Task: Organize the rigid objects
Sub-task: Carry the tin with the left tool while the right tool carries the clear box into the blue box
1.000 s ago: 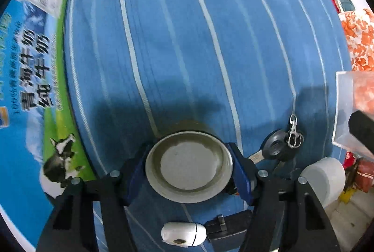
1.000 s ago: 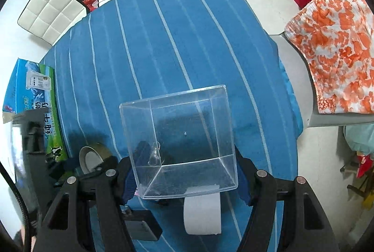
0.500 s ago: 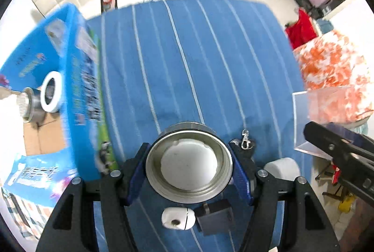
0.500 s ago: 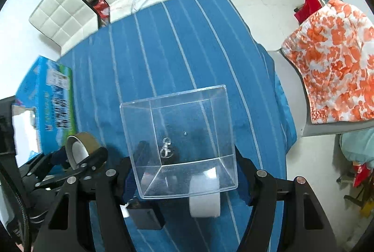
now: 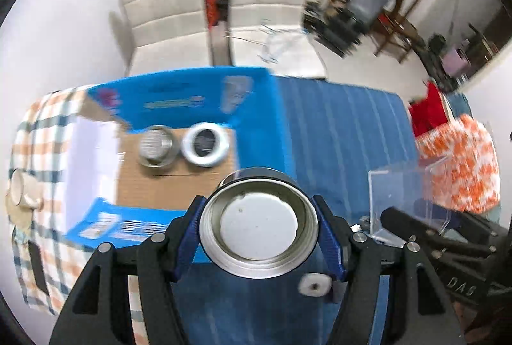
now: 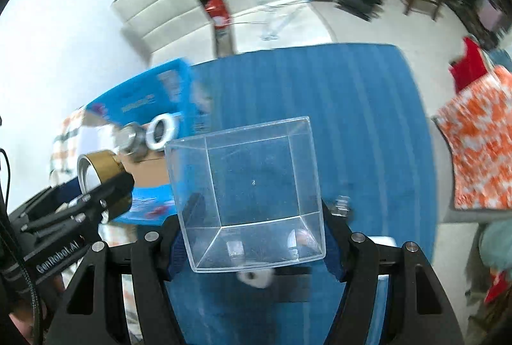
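Both of your grippers are loaded: left gripper [image 5: 259, 236] fingers clamp a metal tin [image 5: 258, 222], right gripper [image 6: 252, 236] fingers clamp a clear box [image 6: 249, 194].

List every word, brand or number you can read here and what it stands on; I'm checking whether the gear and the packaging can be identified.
"GenRobot.AI": white lettering on the body of the left hand-held gripper, seen from the right wrist.
"DAS": only a fragment, on the body of the right hand-held gripper, seen from the left wrist.
Print on the blue carton: too blurred to read.
Metal cup and clear plastic box: no text seen.
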`<state>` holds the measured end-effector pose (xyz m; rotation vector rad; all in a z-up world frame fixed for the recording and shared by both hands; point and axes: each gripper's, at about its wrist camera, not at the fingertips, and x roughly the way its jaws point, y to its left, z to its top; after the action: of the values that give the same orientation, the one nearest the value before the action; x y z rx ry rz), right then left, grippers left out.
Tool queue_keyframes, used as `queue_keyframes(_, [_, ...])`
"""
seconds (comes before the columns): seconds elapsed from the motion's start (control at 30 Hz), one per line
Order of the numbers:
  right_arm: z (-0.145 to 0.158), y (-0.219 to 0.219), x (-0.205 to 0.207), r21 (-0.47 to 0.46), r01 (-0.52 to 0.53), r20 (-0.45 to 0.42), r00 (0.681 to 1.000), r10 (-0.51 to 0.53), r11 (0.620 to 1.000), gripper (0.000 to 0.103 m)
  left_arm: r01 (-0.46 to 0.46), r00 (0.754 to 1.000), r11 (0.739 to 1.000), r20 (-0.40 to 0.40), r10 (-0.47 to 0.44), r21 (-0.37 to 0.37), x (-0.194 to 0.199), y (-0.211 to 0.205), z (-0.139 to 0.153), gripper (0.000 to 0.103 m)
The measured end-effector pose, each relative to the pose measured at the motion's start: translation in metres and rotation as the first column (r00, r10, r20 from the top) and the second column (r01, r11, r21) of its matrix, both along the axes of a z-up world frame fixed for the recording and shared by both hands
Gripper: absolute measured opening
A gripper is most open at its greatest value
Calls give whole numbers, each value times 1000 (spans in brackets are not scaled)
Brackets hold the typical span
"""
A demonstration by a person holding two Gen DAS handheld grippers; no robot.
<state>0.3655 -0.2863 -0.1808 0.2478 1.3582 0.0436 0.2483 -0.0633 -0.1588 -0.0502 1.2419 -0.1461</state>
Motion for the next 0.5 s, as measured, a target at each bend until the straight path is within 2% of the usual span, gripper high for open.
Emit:
queue_keyframes(0.23, [-17, 102, 43, 34, -103, -19, 994, 104, 994, 70, -130, 991, 991, -1, 130, 25, 21, 96, -4, 63])
queue_keyframes(0.5, [-72, 169, 87, -21, -129, -91, 988, 127, 991, 70, -172, 980, 983, -94, 178, 67, 74, 177, -52, 63])
